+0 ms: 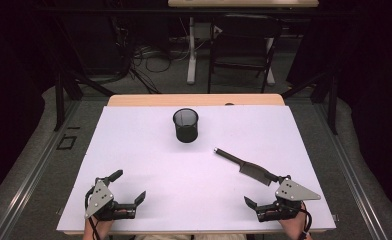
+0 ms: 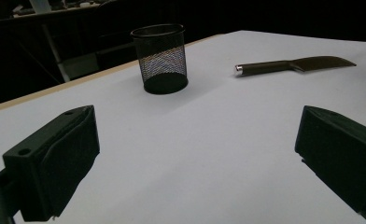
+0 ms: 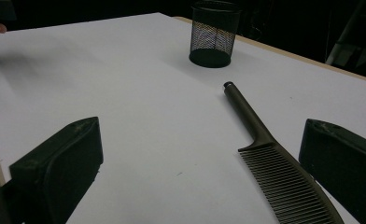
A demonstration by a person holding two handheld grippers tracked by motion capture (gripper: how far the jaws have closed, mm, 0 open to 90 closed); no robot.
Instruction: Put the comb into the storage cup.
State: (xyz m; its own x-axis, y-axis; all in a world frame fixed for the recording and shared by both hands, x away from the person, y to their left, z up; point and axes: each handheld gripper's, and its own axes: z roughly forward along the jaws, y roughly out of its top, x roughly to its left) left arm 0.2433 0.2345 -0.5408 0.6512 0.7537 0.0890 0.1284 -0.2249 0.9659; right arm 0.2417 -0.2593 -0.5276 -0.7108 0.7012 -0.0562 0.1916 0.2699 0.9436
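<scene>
We take the mesh cup (image 1: pixel 185 125) as landmark — it stands upright on the white counter (image 1: pixel 134 150), mouth up, toward the far edge and near the middle, so a long thing can drop in from above. The comb (image 1: pixel 246 167) lies flat, nearer to us than the cup and off to its right, well apart from it; its thin handle end points back toward the cup, its toothed end lies just beside our right gripper (image 1: pixel 269 197). That suits a pickup by the right side, we judge, since the teeth are already next to its outer jaw. In the right gripper view the comb (image 3: pixel 270 158) runs along the inside of the right-hand jaw — not between pads, not touched as far as we can tell. Right jaws stand wide, nothing in them. Left gripper (image 1: pixel 129 187) sits near the counter's front edge, left of the cup and well apart from it, jaws also wide and empty, aimed toward the cup (image 2: pixel 161 58) — likely parked, ready to steady it.
</scene>
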